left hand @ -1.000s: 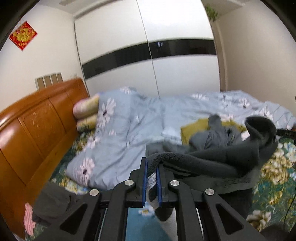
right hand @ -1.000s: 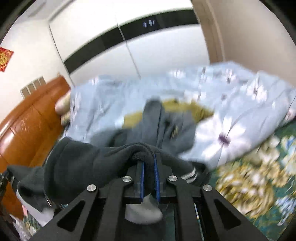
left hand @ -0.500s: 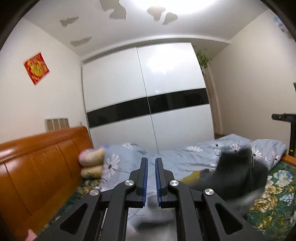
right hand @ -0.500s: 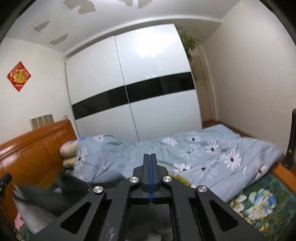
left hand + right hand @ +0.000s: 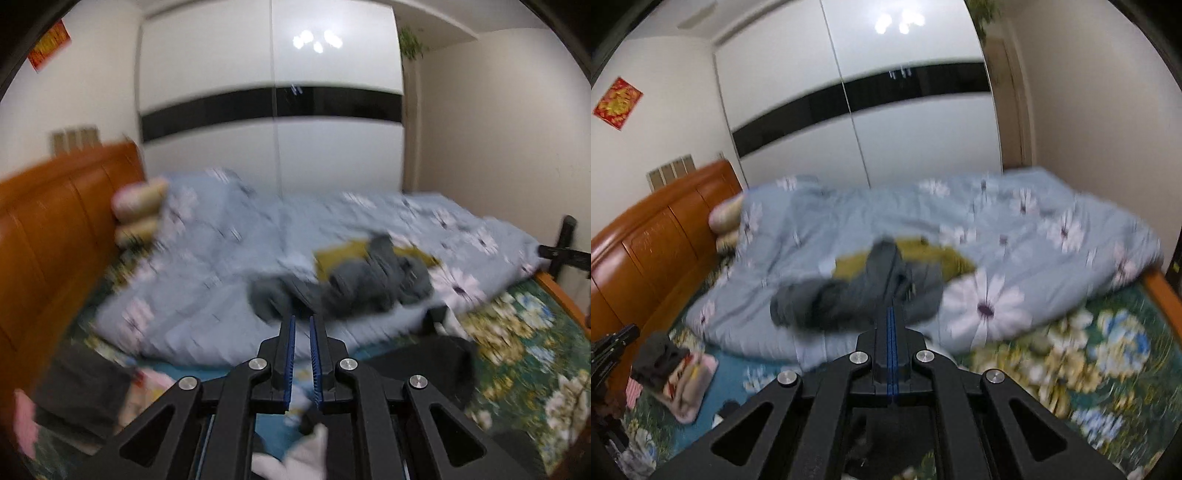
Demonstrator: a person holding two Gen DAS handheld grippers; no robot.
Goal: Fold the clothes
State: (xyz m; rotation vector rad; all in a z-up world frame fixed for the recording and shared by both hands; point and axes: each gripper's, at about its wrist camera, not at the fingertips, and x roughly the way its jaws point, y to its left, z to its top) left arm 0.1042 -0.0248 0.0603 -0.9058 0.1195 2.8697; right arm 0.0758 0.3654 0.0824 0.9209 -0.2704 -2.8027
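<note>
One floral duvet (image 5: 1015, 221), two pillows (image 5: 726, 225), one wardrobe (image 5: 868, 110), one headboard (image 5: 653, 236)

Each tool, left (image 5: 301, 322) and right (image 5: 891, 314), is matte black with angular cut-out arms, four silver screw heads and blue-lined fingers (image 5: 289, 354), seemingly ribbed, though blurred.

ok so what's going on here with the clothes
A person holds a gripper in each hand over the bed; both views are motion-blurred. A dark fleece garment hangs under the left gripper, jaws slightly apart; any grip is unclear. The right gripper has its jaws together. A crumpled grey clothes heap lies on the pale blue floral quilt.
</note>
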